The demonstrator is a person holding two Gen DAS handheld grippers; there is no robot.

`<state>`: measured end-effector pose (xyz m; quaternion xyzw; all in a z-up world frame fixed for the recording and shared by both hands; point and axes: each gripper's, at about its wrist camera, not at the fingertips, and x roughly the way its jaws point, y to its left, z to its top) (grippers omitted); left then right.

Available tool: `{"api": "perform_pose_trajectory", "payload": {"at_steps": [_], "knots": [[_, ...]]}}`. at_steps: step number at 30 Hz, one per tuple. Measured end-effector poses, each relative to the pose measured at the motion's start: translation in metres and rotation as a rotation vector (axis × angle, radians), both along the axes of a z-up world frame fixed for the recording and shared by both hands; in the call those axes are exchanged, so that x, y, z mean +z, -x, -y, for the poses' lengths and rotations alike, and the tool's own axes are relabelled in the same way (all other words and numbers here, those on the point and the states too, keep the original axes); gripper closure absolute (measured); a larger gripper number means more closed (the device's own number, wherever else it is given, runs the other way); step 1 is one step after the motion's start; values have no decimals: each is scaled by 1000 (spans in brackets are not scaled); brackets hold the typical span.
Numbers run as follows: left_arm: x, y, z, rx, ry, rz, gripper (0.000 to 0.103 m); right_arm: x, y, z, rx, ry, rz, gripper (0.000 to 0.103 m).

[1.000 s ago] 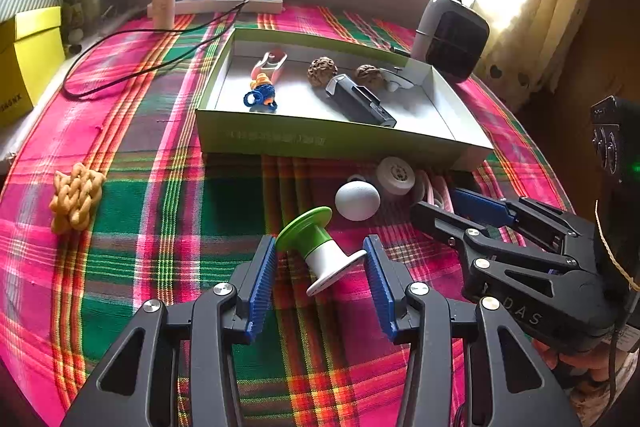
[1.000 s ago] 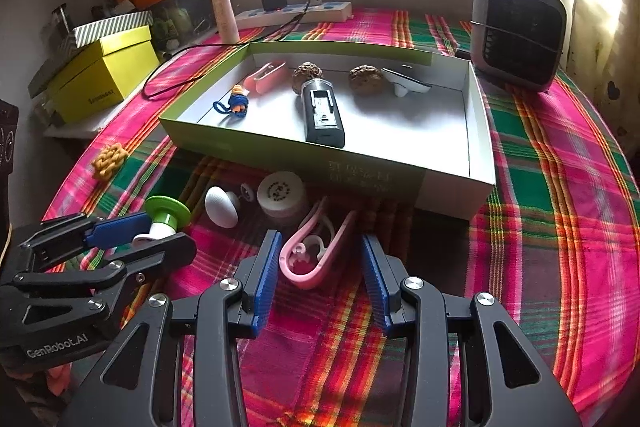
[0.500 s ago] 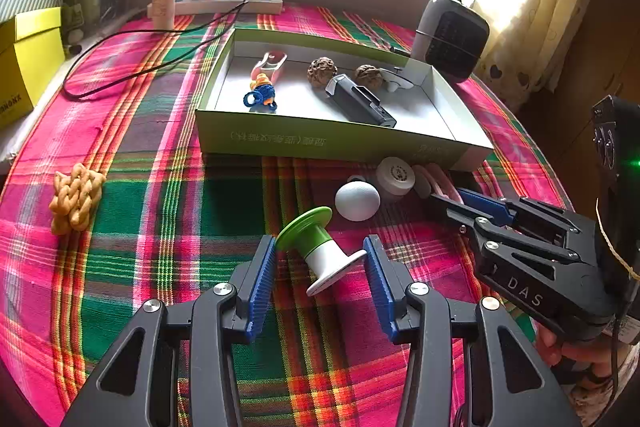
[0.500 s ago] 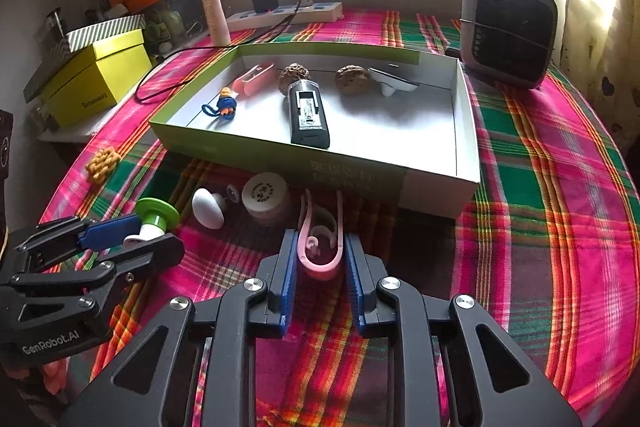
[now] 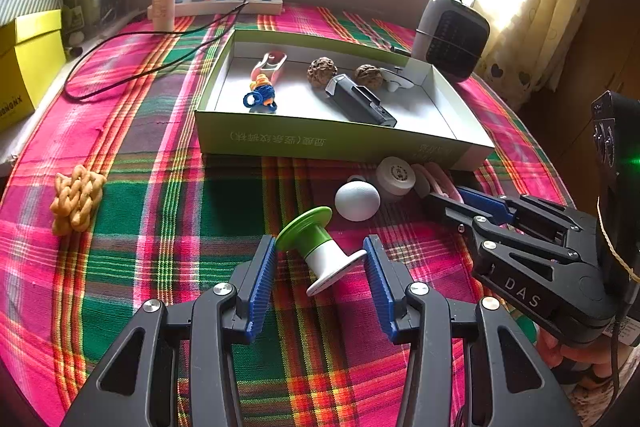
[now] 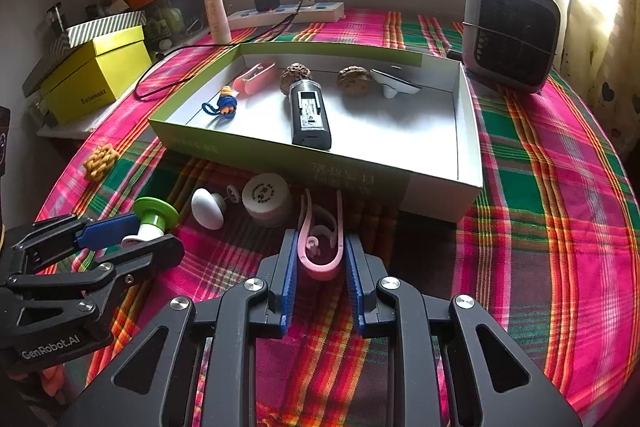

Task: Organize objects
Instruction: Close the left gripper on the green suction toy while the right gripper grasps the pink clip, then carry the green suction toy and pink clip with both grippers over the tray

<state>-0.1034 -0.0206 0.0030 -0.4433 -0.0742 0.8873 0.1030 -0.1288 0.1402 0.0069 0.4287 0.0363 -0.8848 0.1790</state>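
A green-and-white spool lies on the plaid cloth between the fingers of my open left gripper, touching neither clearly. My right gripper is shut on a pink clip on the cloth in front of the green box. The same gripper shows in the left wrist view. A white egg-shaped piece and a white round cap lie between the two grippers. The box holds a black device, two walnuts, a blue-orange charm, a pink clip and a white piece.
A yellow knotted piece lies far left on the cloth. A small heater stands behind the box at the right. A power strip, a tube, a black cable and a yellow box are at the back left.
My right gripper has closed on the pink clip and moved slightly forward. My left gripper has stayed open around the spool.
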Motion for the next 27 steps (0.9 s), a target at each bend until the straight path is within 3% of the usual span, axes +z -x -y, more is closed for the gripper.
{"api": "perform_pose_trajectory", "payload": {"at_steps": [27], "knots": [[2, 0, 1, 1, 3, -7, 60, 4, -4, -2, -6, 18, -17, 81]]}}
